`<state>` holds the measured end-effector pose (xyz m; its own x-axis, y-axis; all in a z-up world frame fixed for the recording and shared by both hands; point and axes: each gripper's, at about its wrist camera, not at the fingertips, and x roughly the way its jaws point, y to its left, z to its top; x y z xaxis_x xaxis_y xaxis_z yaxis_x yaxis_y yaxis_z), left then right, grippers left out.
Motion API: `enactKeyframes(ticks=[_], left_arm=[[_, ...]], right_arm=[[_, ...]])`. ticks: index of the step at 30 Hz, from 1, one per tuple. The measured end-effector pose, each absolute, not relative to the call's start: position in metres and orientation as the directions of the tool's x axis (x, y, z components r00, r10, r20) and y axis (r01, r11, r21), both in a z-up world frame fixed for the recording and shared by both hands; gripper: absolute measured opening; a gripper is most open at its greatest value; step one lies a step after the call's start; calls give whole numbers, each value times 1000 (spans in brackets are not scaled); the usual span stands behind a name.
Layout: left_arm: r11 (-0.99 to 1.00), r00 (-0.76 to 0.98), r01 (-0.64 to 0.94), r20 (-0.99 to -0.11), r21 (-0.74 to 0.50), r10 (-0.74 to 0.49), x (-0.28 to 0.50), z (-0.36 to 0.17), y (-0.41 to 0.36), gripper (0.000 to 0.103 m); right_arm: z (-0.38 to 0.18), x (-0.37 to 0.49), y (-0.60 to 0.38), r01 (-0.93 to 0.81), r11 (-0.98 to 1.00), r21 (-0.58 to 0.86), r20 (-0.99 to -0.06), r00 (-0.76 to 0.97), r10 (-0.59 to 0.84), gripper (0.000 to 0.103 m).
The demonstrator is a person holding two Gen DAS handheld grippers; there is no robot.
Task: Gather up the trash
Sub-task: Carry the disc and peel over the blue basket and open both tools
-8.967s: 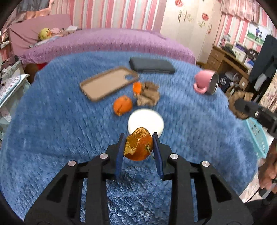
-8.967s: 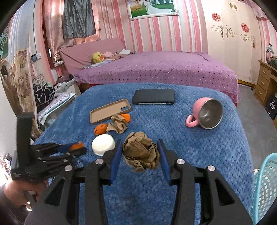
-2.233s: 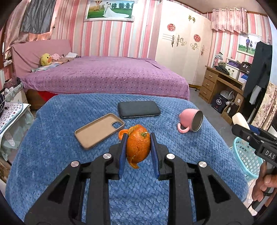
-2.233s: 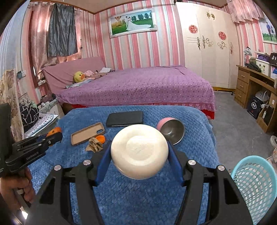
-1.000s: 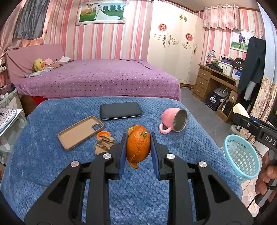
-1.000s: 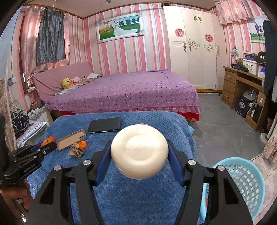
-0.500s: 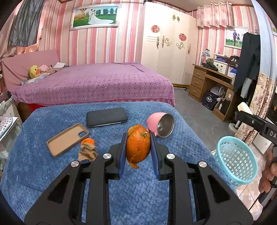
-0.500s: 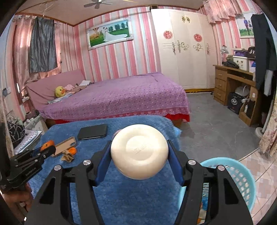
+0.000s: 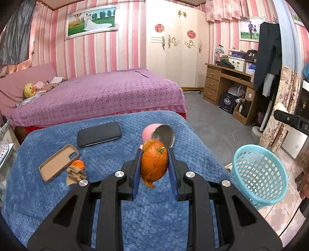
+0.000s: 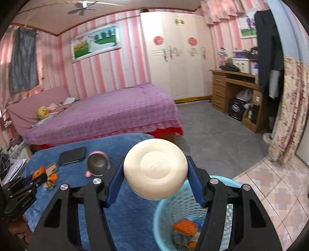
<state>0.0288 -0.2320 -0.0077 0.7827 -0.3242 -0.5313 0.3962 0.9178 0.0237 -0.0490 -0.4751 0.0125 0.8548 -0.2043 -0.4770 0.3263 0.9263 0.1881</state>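
A home bedroom, lived-in: pink-striped walls [image 9: 123, 48], a framed wedding photo [image 9: 90, 21] hung high, a wide bed [image 9: 96, 96] under a purple dotted spread with a yellow duck plush [image 9: 29, 89] near the pillows. Along the far wall a cream wardrobe [image 9: 173, 46] with red paper roundels on its doors, beside it a wooden desk [image 9: 227, 85] with drawers, heaped with boxes and a lamp. A dark coat [image 9: 267, 54] hanging at right, floral curtain [image 10: 289, 115] below, ceiling fan [image 10: 83, 7] overhead, grey and tiled floor [image 10: 222, 135]
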Motion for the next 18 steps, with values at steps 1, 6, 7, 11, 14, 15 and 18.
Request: enactKeyframes(ticks=[1,6,7,11,14,15,18], left_arm=[[914,779,405,-531,19,-334,28,-7,-240,24],[898,768,439,-528,20,-364,27,-5,-271,24],[893,765,450,-527,22,-372,26,-4,-278,24],[868,746,496,-526,29,-409,20,-3,-311,24],[850,731,526,-526,28,-435,16,-2,-333,24],[841,722,541,-529,27,-447,13,-3,-343,24],[820,700,572,-537,27,-471,7,-8,-364,24]], right_arm=[[12,-50,-479,334,924,188,-479,852,-210,61],[8,-54,-499,378,910,169,-499,829,-251,61],[7,-55,-503,385,907,170,-503,825,-256,61],[3,-59,-519,400,899,178,-517,815,-261,61],[0,-61,-526,418,892,170,-529,802,-275,62],[1,-62,-528,424,890,170,-529,801,-280,62],[3,-67,-533,462,874,150,-525,786,-325,68]])
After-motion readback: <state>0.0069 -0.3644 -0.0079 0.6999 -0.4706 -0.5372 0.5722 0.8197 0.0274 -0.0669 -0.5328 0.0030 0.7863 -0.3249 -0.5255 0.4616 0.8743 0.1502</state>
